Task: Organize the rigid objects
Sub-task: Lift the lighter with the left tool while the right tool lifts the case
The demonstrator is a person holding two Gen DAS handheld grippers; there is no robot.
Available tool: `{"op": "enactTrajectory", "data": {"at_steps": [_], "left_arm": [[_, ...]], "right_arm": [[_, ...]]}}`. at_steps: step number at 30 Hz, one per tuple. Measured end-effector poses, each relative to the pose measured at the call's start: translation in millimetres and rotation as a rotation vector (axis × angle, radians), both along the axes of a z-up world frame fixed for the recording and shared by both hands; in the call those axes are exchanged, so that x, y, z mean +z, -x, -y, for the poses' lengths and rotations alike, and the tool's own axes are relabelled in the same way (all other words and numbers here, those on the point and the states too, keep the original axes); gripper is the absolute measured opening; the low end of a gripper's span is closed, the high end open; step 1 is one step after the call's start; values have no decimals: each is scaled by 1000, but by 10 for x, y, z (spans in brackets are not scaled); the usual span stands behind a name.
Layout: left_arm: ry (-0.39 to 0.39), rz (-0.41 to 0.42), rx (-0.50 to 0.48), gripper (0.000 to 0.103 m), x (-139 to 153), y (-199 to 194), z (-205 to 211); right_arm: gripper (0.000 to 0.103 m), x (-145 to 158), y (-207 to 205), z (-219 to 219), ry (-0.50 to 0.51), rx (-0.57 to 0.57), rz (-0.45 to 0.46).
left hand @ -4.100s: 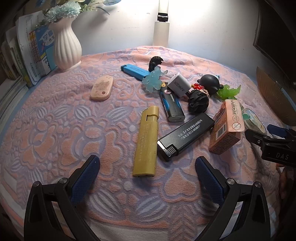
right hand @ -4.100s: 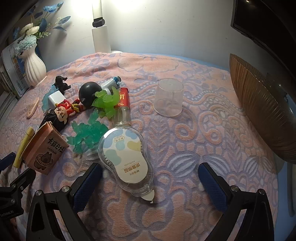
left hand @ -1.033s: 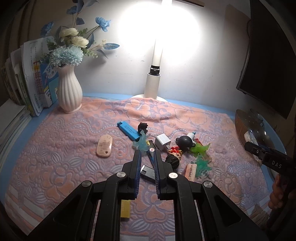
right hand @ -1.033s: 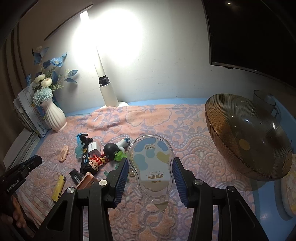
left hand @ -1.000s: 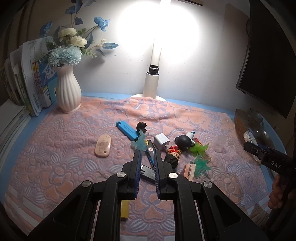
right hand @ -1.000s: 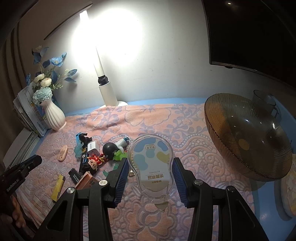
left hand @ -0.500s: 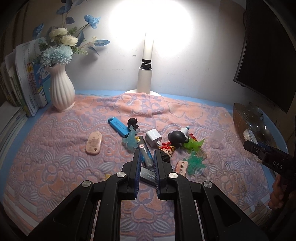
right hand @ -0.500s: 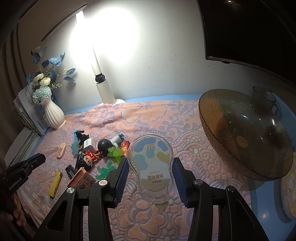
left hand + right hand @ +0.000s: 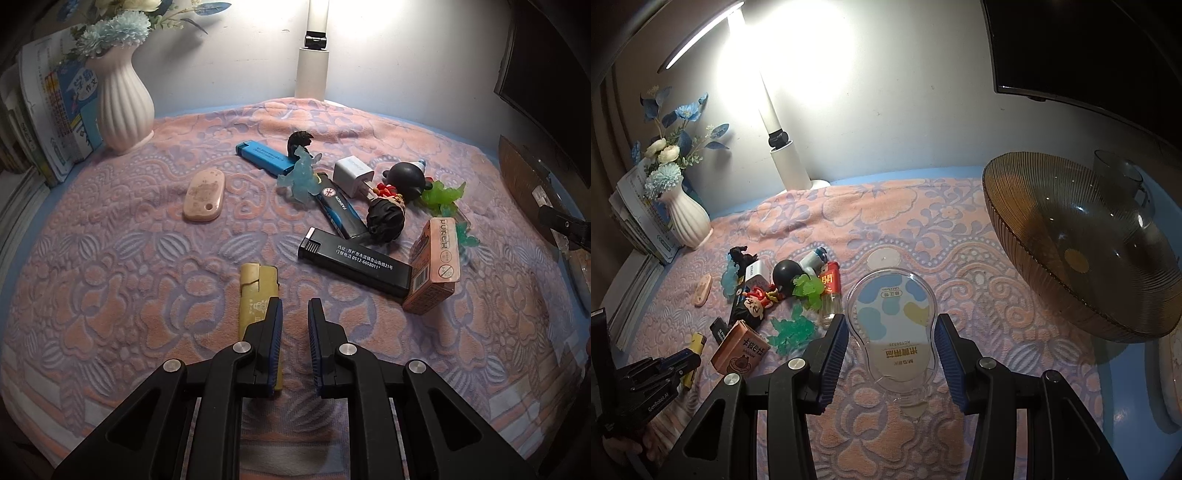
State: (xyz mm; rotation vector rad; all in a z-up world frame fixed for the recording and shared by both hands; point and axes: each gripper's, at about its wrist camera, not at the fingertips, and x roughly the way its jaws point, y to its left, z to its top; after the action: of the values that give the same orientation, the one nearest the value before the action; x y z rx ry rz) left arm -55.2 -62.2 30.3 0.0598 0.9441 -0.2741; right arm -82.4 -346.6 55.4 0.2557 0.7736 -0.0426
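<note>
My right gripper [image 9: 891, 332] is shut on a clear correction-tape dispenser [image 9: 892, 314] with a blue and yellow label, held above the cloth. A ribbed brown glass bowl [image 9: 1082, 295] stands to its right. My left gripper [image 9: 294, 314] is nearly shut and empty, low over the cloth, its left finger [image 9: 271, 325] over a yellow lighter [image 9: 256, 291]. Ahead lie a black lighter [image 9: 354, 262], an orange card box [image 9: 436, 266], a dark-blue lighter [image 9: 338, 210], a blue lighter [image 9: 264, 158], a white charger [image 9: 352, 175] and small figurines [image 9: 386, 218].
A white vase [image 9: 122, 103] with flowers and stacked books [image 9: 44, 110] stand at the back left. A white lamp post [image 9: 312, 70] rises at the back. A pink oval tag [image 9: 205, 195] lies left of the pile. A clear cup [image 9: 1123, 177] stands behind the bowl.
My left gripper has dropped low and forward toward the yellow lighter. My right gripper has carried the dispenser to the right, closer to the bowl.
</note>
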Motion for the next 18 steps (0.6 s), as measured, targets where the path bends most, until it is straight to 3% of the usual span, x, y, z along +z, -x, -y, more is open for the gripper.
{"op": "enactTrajectory", "data": {"at_steps": [4, 6, 8, 11, 15, 18], "left_arm": [[38, -10, -3, 12, 13, 38, -88], [-8, 2, 24, 12, 28, 49, -113], [-62, 4, 54, 19, 1, 27, -140], [-22, -9, 37, 22, -57, 23, -179], [-81, 21, 34, 22, -158, 5, -96], [-1, 37, 72, 20, -163, -51, -174]], "right_arm": [[47, 9, 42, -52, 15, 4, 10], [47, -37, 37, -68, 28, 0, -5], [47, -97, 27, -58, 17, 1, -23], [47, -175, 8, -31, -7, -15, -44], [47, -236, -18, -55, -29, -21, -62], [47, -217, -13, -117, -31, -12, -51]]}}
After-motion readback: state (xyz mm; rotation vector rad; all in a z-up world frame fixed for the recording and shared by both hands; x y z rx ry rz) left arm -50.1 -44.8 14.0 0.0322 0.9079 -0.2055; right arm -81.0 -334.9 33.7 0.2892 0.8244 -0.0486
